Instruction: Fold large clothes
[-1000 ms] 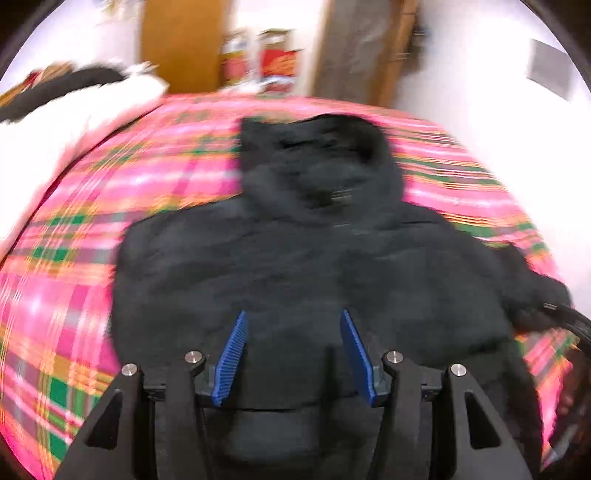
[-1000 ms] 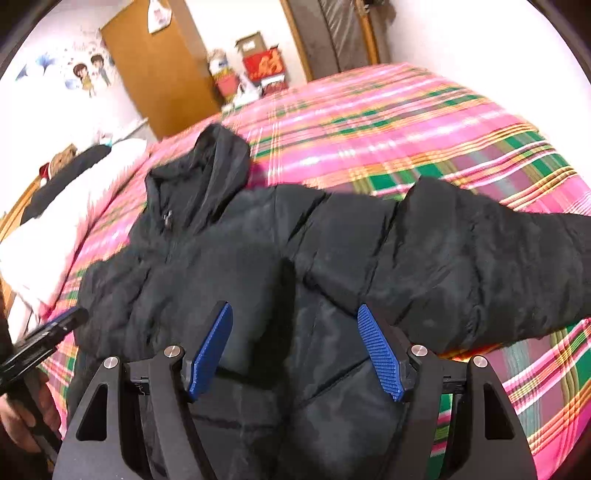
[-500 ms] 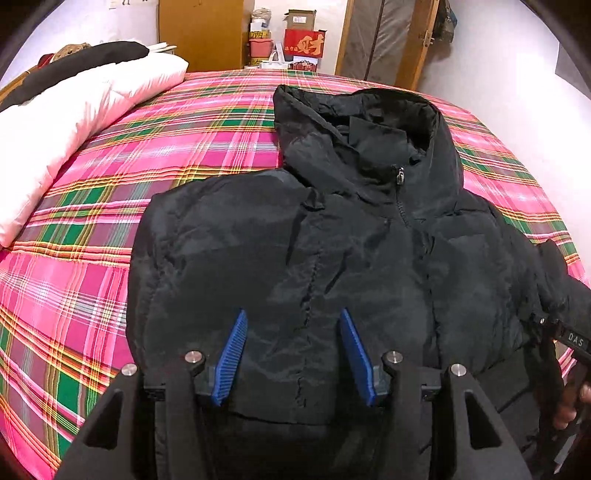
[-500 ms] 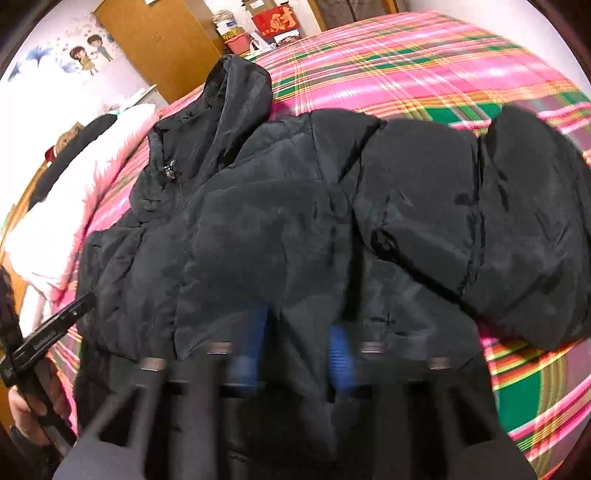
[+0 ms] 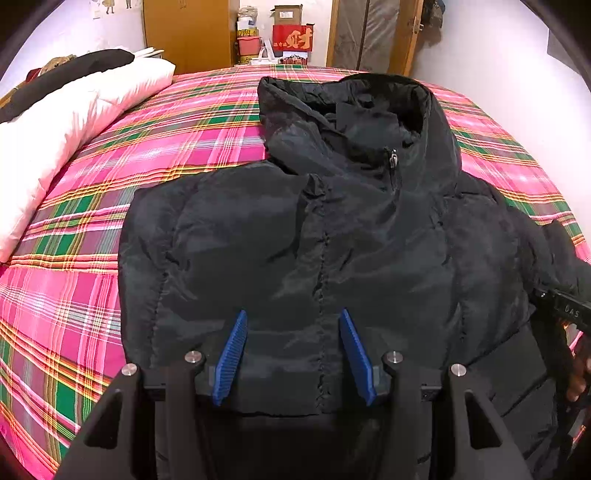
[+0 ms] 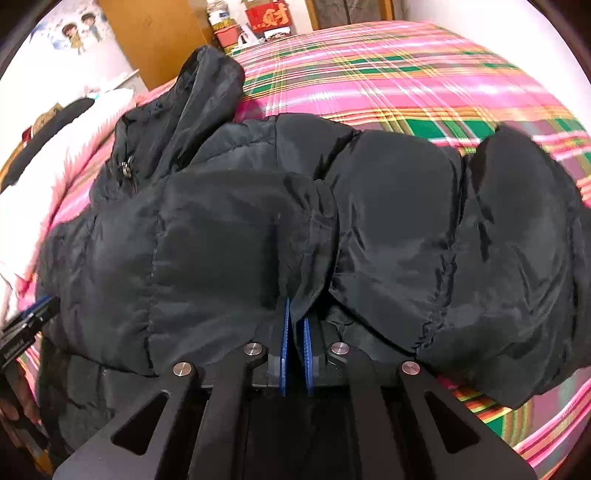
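Note:
A black hooded puffer jacket [image 5: 317, 236] lies front up on a pink plaid bed [image 5: 147, 147], hood toward the far end. Its left sleeve is folded in over the body. My left gripper [image 5: 293, 317] is open and empty, hovering over the jacket's lower front. In the right wrist view the jacket [image 6: 221, 229] fills the frame, its right sleeve [image 6: 480, 240] stretched out to the right. My right gripper [image 6: 297, 314] is shut on a fold of jacket fabric near the armpit seam. The right gripper's body also shows at the left wrist view's right edge [image 5: 565, 310].
A white pillow or duvet [image 5: 62, 122] with dark clothing on it lies along the bed's left side. A wooden wardrobe [image 5: 184, 33], boxes and a red sign [image 5: 291, 37] stand beyond the bed's far end. A white wall runs along the right.
My right gripper moved down to the jacket and closed from wide open onto its fabric. The left gripper stayed open and steadied over the jacket's lower front.

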A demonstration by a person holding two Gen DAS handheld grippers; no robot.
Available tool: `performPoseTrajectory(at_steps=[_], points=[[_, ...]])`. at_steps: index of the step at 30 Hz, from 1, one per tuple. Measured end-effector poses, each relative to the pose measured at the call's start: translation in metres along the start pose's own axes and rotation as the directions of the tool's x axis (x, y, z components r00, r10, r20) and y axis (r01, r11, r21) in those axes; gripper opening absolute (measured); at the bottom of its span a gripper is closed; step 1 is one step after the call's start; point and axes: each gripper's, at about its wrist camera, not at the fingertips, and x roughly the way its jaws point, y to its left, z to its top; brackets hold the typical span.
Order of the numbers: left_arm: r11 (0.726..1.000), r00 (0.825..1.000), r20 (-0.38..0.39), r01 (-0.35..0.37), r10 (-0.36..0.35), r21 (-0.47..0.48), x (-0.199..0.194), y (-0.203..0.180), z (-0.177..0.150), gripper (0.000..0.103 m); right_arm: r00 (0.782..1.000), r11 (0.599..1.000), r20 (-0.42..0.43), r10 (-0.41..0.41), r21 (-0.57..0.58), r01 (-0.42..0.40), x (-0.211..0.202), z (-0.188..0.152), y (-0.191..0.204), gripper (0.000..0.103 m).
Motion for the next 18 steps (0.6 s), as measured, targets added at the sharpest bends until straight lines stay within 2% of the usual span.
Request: performPoseTrajectory(at_steps=[4,6,8,10,12,14,16,18], points=[[1.0,1.0,-0.007,0.007,-0.007,-0.014,-0.001,0.002,0.001,0.055,0.999,0.999,0.027,-0.044,-0.004,0.044,-0.019,0.001,0.003,0.015],[1.0,1.0,-0.006,0.01,-0.011,-0.025,-0.004,0.003,0.002,0.055,0.991,0.995,0.104,-0.089,-0.042,0.094,-0.039,0.002,0.009,0.016],[0.999,1.0,0.004,0.011,-0.011,-0.037,-0.007,0.004,0.004,0.055,0.969,0.986,0.215,-0.125,-0.079,0.144,-0.062,0.006,0.019,0.02],[0.999,1.0,0.018,0.013,-0.013,-0.046,-0.01,0.005,0.005,0.055,0.953,0.985,0.281,-0.112,-0.096,0.144,-0.073,0.011,0.027,0.03],[0.999,1.0,0.027,0.01,-0.009,-0.051,-0.011,0.005,0.006,0.055,0.947,0.982,0.305,-0.097,-0.124,0.14,-0.075,0.014,0.037,0.031],[0.999,1.0,0.025,0.011,-0.01,-0.05,-0.01,0.004,0.006,0.055,0.952,0.977,0.293,-0.089,-0.162,0.141,-0.067,0.018,0.046,0.031],[0.999,1.0,0.015,0.01,-0.01,-0.042,-0.007,0.002,0.004,0.055,0.965,0.978,0.256,-0.047,-0.186,0.098,-0.05,0.021,0.049,0.031],[0.999,1.0,0.01,0.006,-0.006,-0.033,-0.005,0.0,0.004,0.055,0.986,0.98,0.161,-0.046,-0.182,0.076,-0.024,0.02,0.045,0.031]])
